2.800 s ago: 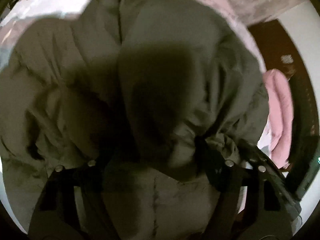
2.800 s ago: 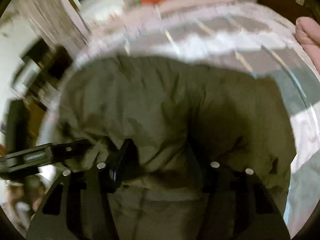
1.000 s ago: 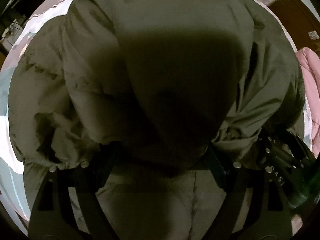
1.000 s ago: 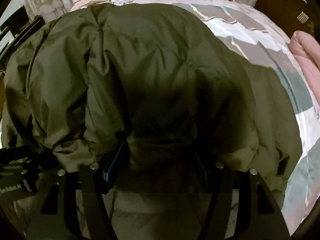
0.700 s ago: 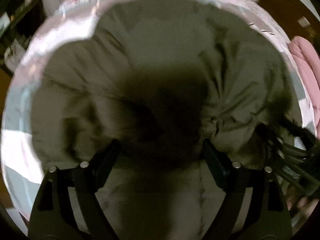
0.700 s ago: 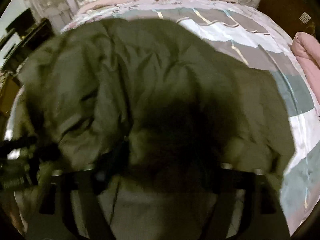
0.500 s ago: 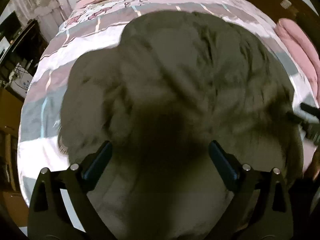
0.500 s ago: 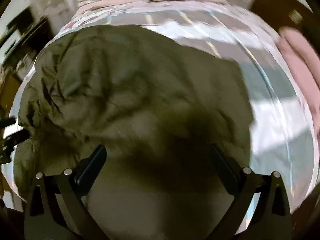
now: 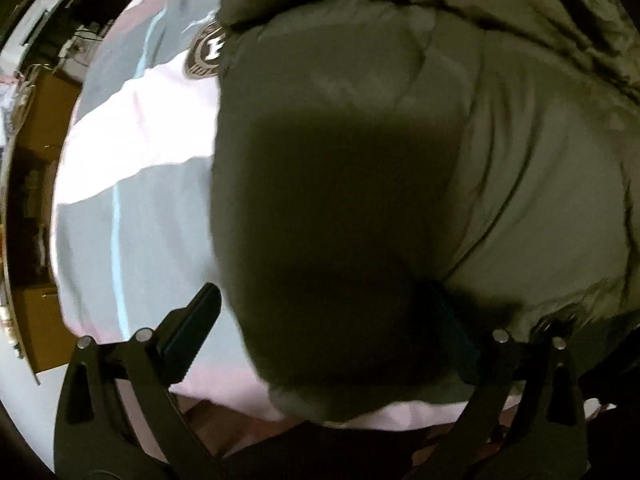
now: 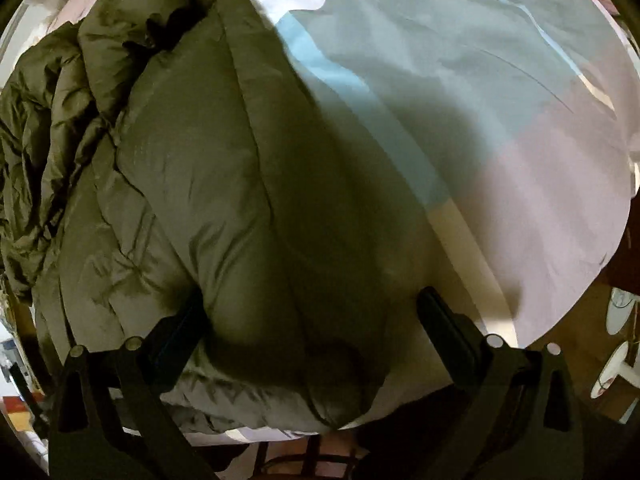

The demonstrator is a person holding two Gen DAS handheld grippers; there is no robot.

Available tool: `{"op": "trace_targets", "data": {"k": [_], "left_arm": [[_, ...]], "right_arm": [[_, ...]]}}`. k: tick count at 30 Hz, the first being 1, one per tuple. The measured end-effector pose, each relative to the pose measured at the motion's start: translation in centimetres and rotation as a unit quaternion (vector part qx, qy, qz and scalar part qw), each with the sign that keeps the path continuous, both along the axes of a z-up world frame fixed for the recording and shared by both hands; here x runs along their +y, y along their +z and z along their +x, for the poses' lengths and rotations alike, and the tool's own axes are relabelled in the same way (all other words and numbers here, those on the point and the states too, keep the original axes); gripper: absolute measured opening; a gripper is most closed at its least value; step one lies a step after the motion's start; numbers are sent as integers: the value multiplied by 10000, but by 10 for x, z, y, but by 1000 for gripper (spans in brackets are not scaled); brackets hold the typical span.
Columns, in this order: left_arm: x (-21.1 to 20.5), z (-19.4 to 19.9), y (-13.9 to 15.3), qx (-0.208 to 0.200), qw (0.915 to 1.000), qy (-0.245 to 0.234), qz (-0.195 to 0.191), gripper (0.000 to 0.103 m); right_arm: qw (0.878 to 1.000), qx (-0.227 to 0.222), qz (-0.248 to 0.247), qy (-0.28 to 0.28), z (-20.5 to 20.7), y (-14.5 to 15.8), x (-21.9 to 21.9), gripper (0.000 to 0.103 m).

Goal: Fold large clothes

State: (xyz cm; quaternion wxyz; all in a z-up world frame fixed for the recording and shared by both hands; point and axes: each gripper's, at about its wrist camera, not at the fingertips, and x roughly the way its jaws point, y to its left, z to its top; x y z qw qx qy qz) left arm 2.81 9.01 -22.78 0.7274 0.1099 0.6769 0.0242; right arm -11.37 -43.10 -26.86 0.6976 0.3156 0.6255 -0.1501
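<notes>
While olive puffer jacket (image 10: 240,184) lies bunched across bed (image 10: 500,128), filling centre and right of left view, fold judged mid-way. Left gripper (image 9: 324,320) fingers spread wide, straddling hem, nothing clamped. Right gripper (image 10: 312,320) likewise wide, unclamped. Next: hem to be pinched, then carried over.

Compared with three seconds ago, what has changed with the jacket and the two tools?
Both tools have let go: the left tool and the right tool were shut on bunched fabric of the olive puffer jacket and now stand open, their fingers spread around its near edge. The jacket, earlier lifted and draped before the cameras, now lies flat on the bed. Unchanged: the striped bedsheet beneath it.
</notes>
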Motion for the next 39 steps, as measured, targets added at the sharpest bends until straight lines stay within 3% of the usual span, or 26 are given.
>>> {"op": "trace_targets", "data": {"k": [3, 6, 8, 10, 11, 13, 14, 15, 17, 19, 22, 24, 26, 28, 31, 33, 34, 38, 39], "left_arm": [[1, -4, 0, 159, 9991, 39, -389, 101], [12, 0, -10, 480, 9946, 354, -851, 100], [22, 1, -12, 577, 9890, 575, -1231, 85], [30, 3, -10, 617, 9814, 758, -1654, 55], [34, 4, -9, 642, 9767, 826, -1876, 45], [44, 8, -4, 710, 9594, 1058, -2514, 19], [49, 9, -2, 727, 9532, 1143, -2704, 16], [57, 11, 1, 747, 9415, 1303, -3016, 12], [73, 14, 6, 750, 9167, 1580, -3593, 10], [89, 11, 16, 628, 8834, 1895, -4239, 10], [114, 26, 36, 254, 8433, 2120, -4932, 9], [118, 39, 58, 22, 8250, 2131, -5234, 9], [118, 60, 85, -286, 8122, 2129, -5424, 9], [113, 83, 108, -583, 8091, 2171, -5430, 10], [101, 135, 137, -1049, 8125, 2306, -5250, 10], [89, 168, 146, -1343, 8326, 2270, -4870, 10], [86, 184, 145, -1407, 8376, 2332, -4736, 10], [88, 230, 121, -1420, 8297, 2696, -4677, 11], [90, 244, 109, -1399, 8187, 2841, -4791, 11]], "right_arm": [[9974, -252, 668, 62, -5, -7, 10, 102], [9971, -127, 719, 229, -5, -16, 24, 100], [9958, -291, 782, 374, -4, -12, 31, 74], [9931, -535, 981, 368, -7, -8, 35, 34], [9918, -618, 1055, 382, -8, -7, 38, 28], [9881, -854, 1220, 378, -7, 1, 40, 16], [9848, -993, 1388, 312, -7, 4, 37, 15], [9806, -1140, 1579, 229, -2, 9, 30, 14], [9658, -1590, 2049, -1, -1, 24, 22, 13], [9436, -2151, 2513, -163, 7, 48, 14, 12], [9185, -2738, 2838, -285, 26, 76, 0, 12], [9047, -3063, 2940, -364, 49, 99, -9, 12], [9015, -3206, 2885, -359, 78, 118, -13, 12], [9002, -3343, 2769, -352, 114, 135, -15, 11], [9006, -3443, 2626, -373, 161, 149, -16, 11], [9040, -3526, 2393, -352, 202, 156, -16, 11], [9053, -3535, 2317, -407, 224, 155, -16, 12], [9137, -3377, 2163, -656, 277, 130, -27, 28], [9144, -3355, 2160, -687, 292, 121, -28, 36]]}}
